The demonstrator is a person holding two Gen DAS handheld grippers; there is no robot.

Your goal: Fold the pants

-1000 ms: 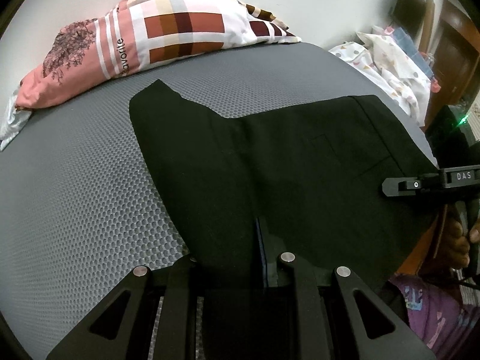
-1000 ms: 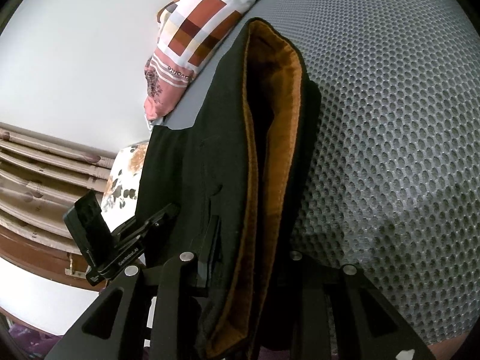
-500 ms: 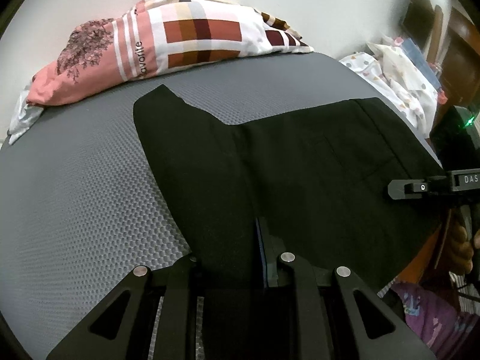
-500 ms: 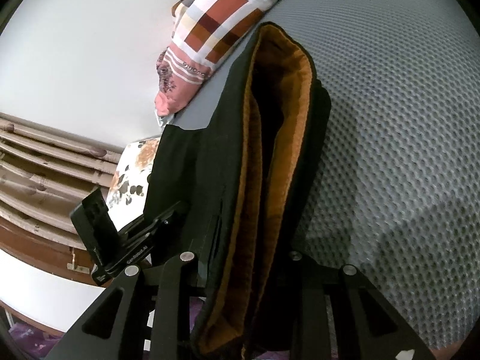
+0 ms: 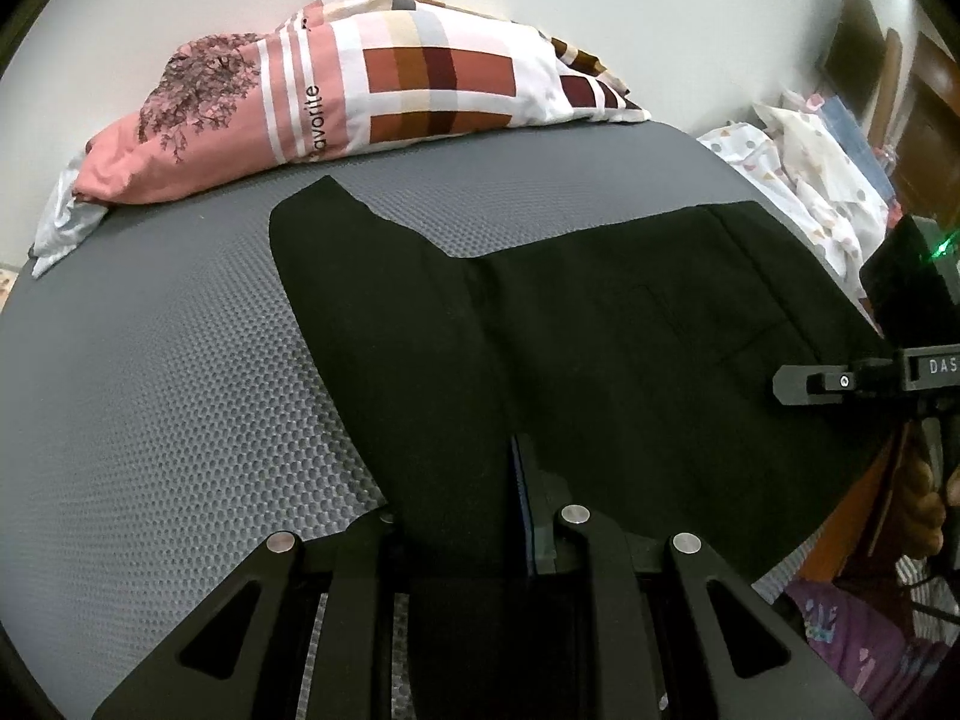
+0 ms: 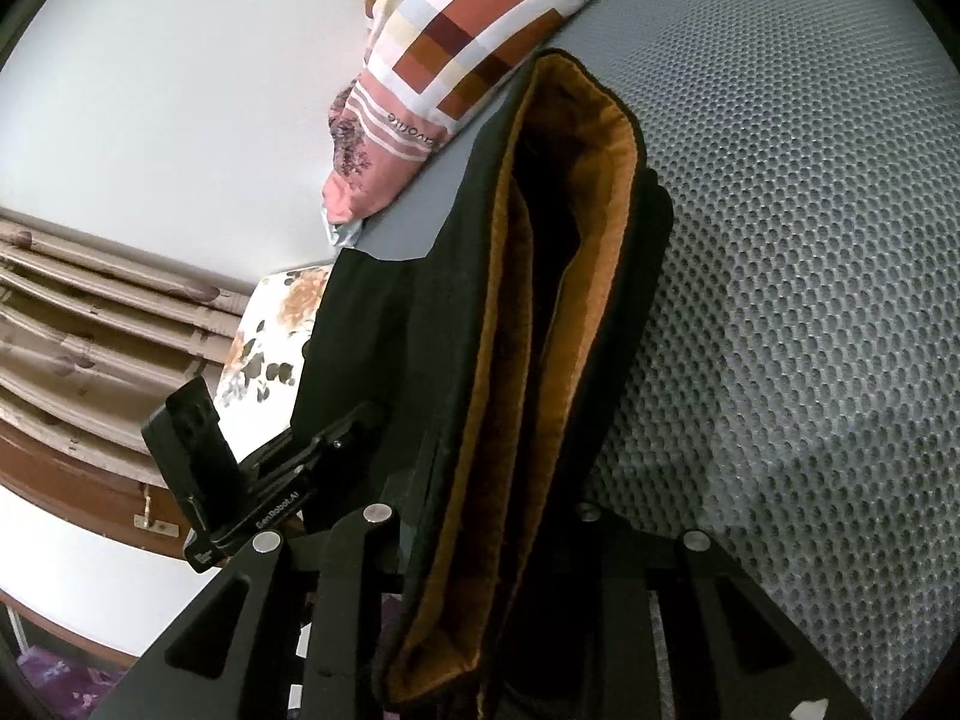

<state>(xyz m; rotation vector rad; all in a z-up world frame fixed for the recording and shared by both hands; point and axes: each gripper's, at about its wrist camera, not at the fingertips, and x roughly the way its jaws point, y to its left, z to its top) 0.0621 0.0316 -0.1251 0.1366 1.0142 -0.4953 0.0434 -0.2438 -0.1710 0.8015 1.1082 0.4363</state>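
Note:
Black pants (image 5: pixel 600 348) lie spread over a grey mesh mattress (image 5: pixel 168 396), one leg end reaching toward the pillow. At the bottom of the left wrist view my left gripper (image 5: pixel 474 516) is shut on the near edge of the fabric. In the right wrist view the pants (image 6: pixel 390 360) show their waistband with an orange lining (image 6: pixel 606 192), and my right gripper (image 6: pixel 480 516) is shut on that band. Each gripper also shows in the other's view: the right gripper (image 5: pixel 840 381) at the right edge, the left gripper (image 6: pixel 270 492) at the left.
A pink and checked pillow (image 5: pixel 372 96) lies along the wall at the head of the mattress. Spotted bedding (image 5: pixel 804 180) is piled at the far right. A person's hand (image 5: pixel 924 492) holds the right gripper. Beside the bed stand wooden slats (image 6: pixel 90 330) and a floral cushion (image 6: pixel 276 336).
Both grippers have moved a little across the bed and slightly up with the pants edge in them. The pillow now sits lower in both views. Both grips are unchanged.

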